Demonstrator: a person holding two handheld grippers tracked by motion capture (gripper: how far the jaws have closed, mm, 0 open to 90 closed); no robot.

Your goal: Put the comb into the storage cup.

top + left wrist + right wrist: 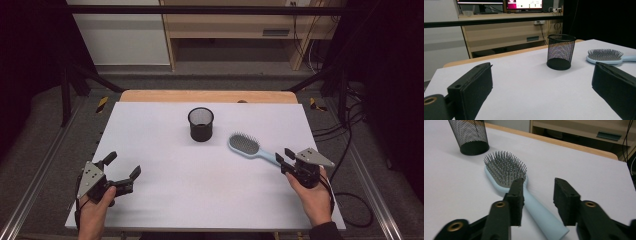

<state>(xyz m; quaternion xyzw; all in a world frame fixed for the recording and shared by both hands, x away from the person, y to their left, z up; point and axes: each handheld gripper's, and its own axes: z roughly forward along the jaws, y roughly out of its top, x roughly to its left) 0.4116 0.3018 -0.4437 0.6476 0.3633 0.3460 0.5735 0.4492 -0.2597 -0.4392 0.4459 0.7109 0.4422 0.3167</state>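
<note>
Lying bristles-up on the white table (165, 200) just right of the mesh cup (201, 124), the hairbrush (250, 148) is straddled at its handle by the right gripper (537, 195), jaws not yet pressing; closing fully comes next. The left gripper (122, 170) is held open, well apart.

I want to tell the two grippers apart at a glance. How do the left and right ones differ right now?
The left gripper stands wide open over bare table; the right gripper has narrower jaws, with a gap still between them. The left has nothing between its jaws; the right has the light blue hairbrush handle between its jaws, not yet pinched. Both are black, hand-held and low over the table.
</note>
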